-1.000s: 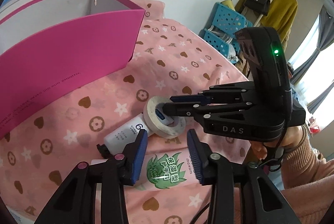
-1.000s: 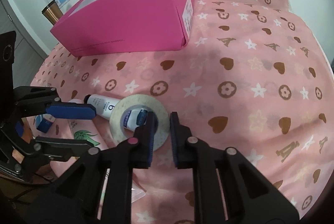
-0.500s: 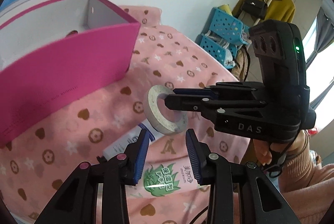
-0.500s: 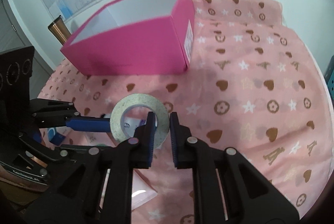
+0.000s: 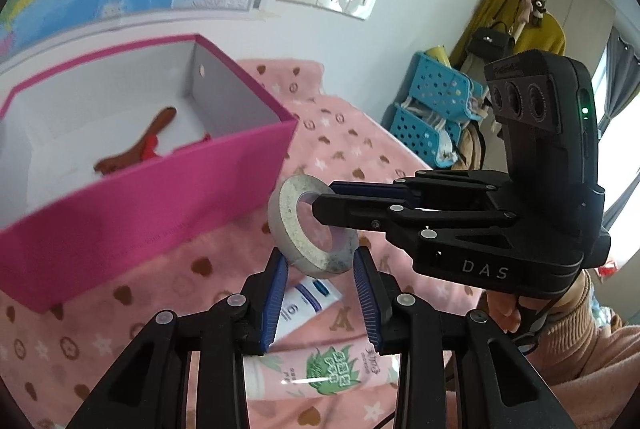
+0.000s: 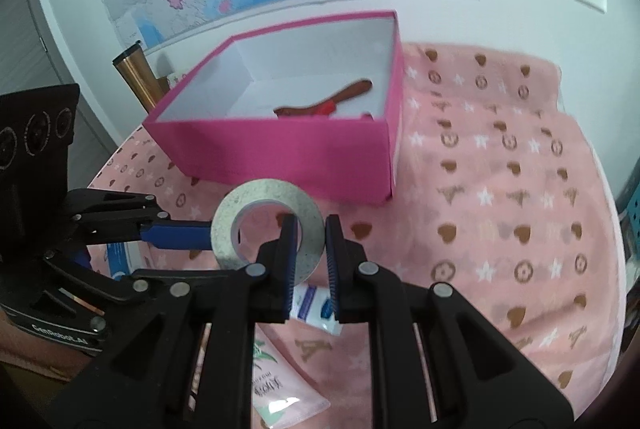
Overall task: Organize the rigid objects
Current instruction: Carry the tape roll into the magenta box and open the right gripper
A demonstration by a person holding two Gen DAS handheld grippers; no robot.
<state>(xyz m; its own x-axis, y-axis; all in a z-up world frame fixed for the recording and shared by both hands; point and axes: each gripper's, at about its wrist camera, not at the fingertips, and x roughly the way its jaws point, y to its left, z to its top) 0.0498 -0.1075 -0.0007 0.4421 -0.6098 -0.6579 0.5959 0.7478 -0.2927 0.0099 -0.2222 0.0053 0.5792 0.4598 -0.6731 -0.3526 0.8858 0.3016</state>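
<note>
You are holding the pale grey-white roll of tape (image 6: 266,227) in the air with your right gripper (image 6: 311,257), its two blue-padded fingers clamped across one side of the ring, one pad inside the core and one outside, above the pink cloth printed with brown hearts and white stars (image 6: 500,213). The roll is hanging upright, just short of the near wall of the open magenta cardboard box with white lining (image 6: 280,149), where a brown wooden-looking utensil with a red part (image 6: 328,101) is already lying. Your left gripper (image 5: 320,293) is waiting below the roll with its jaws spread and nothing between them, though in the left wrist view the ring appears close to the pad tips. Beneath it, a small white tube with a blue label (image 5: 304,303) and a larger pink tube with green leaf print (image 5: 320,369) are lying on the cloth. Judging by its look, the roll is light and stiff enough to carry by one wall, but a grip on a single side lets it swing or pivot, and its wound face may be slick; taking it through the core, as you are doing, seems the surest hold. Clearing the box rim before letting go looks like the part needing care.
</note>
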